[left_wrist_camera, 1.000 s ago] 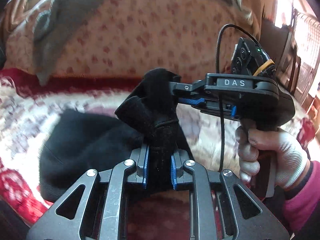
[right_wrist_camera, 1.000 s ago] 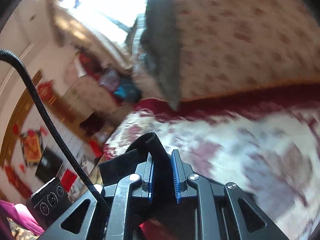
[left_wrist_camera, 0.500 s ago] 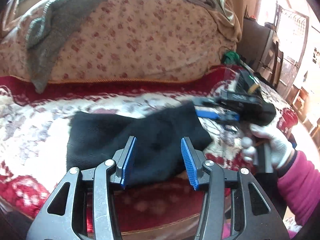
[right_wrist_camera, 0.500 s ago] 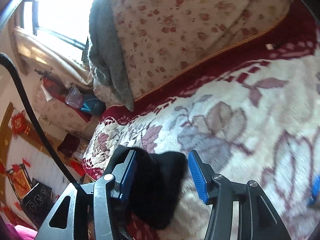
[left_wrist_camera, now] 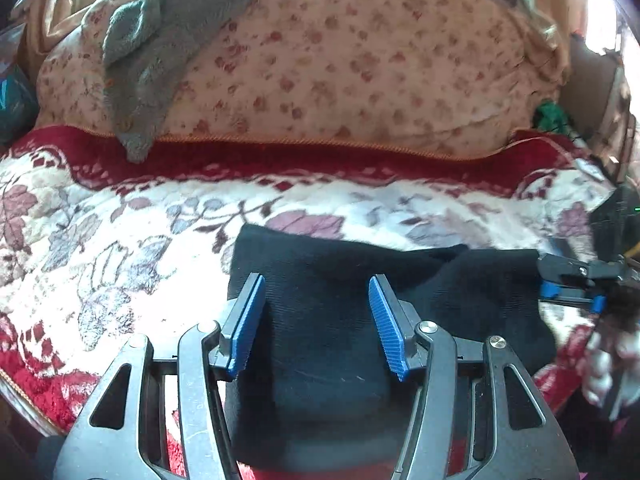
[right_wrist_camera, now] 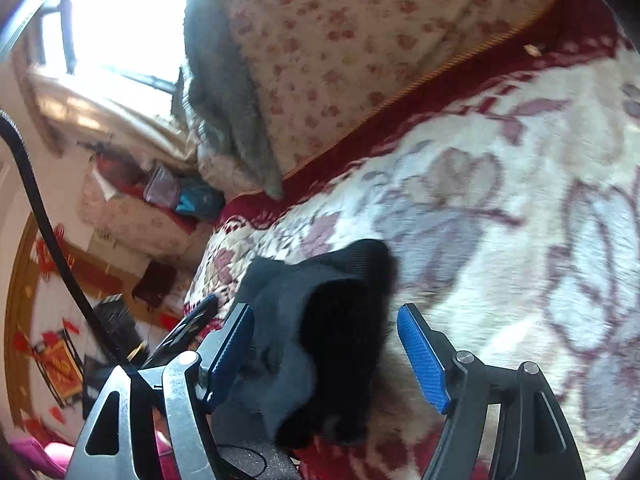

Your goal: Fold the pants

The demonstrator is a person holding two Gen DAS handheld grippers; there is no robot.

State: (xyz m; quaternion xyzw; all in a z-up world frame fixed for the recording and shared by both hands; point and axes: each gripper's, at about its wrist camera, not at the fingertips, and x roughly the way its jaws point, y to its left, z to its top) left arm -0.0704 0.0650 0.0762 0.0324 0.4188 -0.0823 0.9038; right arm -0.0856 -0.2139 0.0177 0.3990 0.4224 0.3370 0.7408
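Black pants lie folded into a flat bundle on the flowered blanket, near its front edge. My left gripper hovers over the near part of the bundle, its jaws opening, blue pads clear of the cloth. At the right edge of the left wrist view my right gripper sits at the bundle's right end. In the right wrist view the right gripper is opening too, with the end of the pants lying loose between its pads, untouched.
A floral sofa back rises behind the blanket, with a grey garment draped over its left side. A gloved hand with a pink sleeve is blurred at the right. Room clutter and red decorations lie beyond the sofa's end.
Both grippers held a raised fold of the pants a second ago. They let go, the pants dropped flat onto the blanket, and both sets of jaws spread wider while pulling back.
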